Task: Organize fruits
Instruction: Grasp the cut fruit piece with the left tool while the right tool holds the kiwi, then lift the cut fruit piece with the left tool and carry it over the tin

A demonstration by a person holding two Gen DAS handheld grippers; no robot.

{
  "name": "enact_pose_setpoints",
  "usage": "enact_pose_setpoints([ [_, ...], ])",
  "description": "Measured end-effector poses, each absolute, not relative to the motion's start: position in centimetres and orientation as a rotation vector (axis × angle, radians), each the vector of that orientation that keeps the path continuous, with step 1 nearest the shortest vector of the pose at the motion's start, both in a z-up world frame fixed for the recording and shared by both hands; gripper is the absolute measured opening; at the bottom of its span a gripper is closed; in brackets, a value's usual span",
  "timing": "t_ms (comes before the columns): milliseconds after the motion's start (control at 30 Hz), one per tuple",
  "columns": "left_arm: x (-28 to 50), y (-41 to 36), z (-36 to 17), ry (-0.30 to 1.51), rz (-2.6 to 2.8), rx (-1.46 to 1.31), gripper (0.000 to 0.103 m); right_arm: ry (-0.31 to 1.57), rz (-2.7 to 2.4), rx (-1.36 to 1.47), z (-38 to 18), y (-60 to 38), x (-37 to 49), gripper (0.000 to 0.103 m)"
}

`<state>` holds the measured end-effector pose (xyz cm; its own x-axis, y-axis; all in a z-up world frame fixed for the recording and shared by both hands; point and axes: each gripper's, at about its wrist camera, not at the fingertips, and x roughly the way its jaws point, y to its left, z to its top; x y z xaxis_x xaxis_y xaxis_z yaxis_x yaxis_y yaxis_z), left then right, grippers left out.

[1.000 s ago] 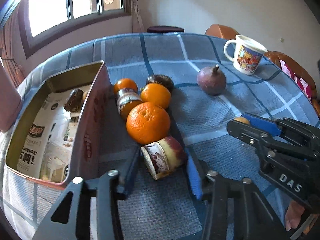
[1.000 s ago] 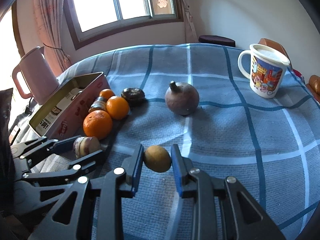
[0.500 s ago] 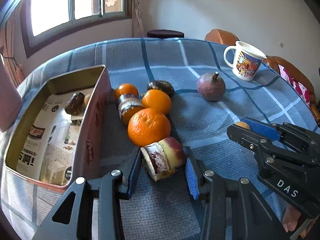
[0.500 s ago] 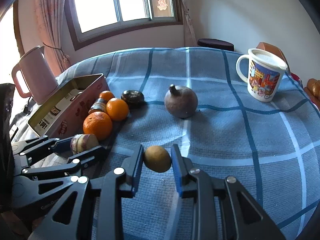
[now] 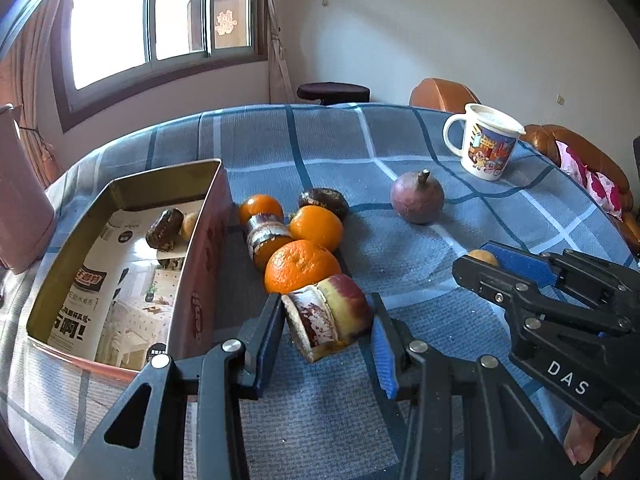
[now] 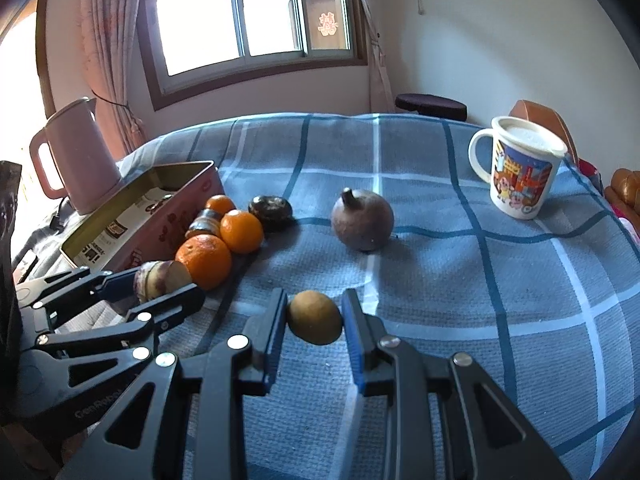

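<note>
The left hand-held gripper [image 5: 328, 320] is closed on a cut, purple-skinned fruit chunk [image 5: 326, 322] at the near end of the fruit row beside the tin box [image 5: 200, 256]; the chunk's long axis runs left to right between the pads, cut face pointing near-left. The right hand-held gripper [image 6: 315, 318] is clamped on a small brownish-yellow round fruit [image 6: 315, 317], near the purple round fruit [image 6: 362, 219] on the blue checked surface [image 6: 460, 280]

Left wrist view: mounted just behind the left tongs [image 5: 326, 330], angled down across the tabletop [image 5: 400, 168] toward the window [image 5: 160, 20], very near the cloth, open tin [image 5: 132, 184] at left. Right wrist view: set likewise behind the right tongs [image 6: 314, 326], same downward tilt, further right. Shared by both: mug [image 6: 518, 168], row of oranges [image 6: 204, 260], tin, window, each other's tongs.
</note>
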<state>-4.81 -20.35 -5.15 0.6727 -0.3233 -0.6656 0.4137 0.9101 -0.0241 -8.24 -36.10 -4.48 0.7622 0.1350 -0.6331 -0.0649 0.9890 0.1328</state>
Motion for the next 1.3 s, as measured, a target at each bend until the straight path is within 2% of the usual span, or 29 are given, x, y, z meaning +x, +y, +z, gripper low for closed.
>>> enact_pose_setpoints([
  [1300,-7.4,-19.9,-3.1,0.53,-0.409,0.115,0.043,0.552,0.056,0.072,-2.8,-35.9,-10.4,0.03],
])
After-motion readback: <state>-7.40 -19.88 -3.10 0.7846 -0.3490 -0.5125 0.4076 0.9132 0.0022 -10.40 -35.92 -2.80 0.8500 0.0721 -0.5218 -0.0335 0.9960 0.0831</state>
